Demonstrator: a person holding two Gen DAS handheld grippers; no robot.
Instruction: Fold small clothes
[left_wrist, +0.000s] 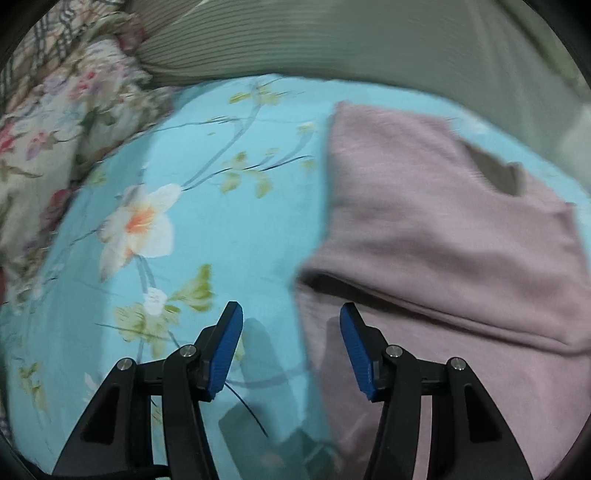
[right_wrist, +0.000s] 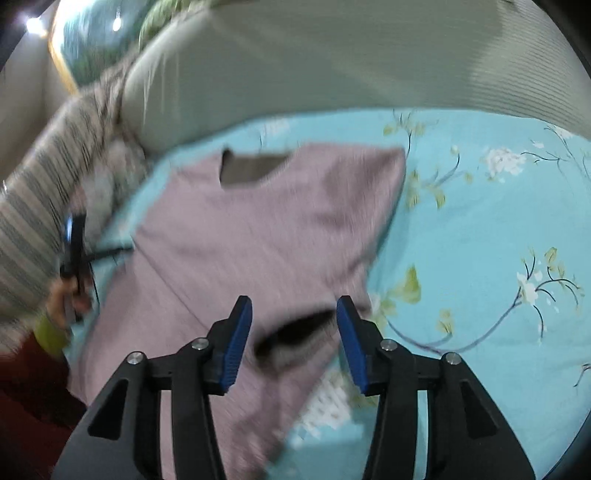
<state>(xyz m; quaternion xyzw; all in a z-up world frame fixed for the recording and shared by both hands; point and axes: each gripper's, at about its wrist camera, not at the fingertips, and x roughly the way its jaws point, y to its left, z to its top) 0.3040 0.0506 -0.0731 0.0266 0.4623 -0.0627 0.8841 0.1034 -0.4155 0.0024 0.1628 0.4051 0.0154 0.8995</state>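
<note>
Pink garment (right_wrist: 258, 221) spread flat on the blue floral sheet (right_wrist: 480, 240), long axis running lower left to upper right in the right wrist view. Right gripper (right_wrist: 294, 339) nearer, hovering over a sleeve opening (right_wrist: 295, 332), jaws half-wide, gripping nothing. Left gripper (left_wrist: 291, 350) straddling the garment's left edge, equally parted, empty.

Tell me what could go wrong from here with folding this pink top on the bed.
1. Both grippers are open and hold nothing: the left gripper hangs over the edge of the pink top, so closing there might pinch the blue floral sheet too.
2. The right gripper sits above a gaping sleeve opening; a grip there may catch only one layer.
3. The top lies skewed and rumpled, so a fold could come out uneven.
</note>
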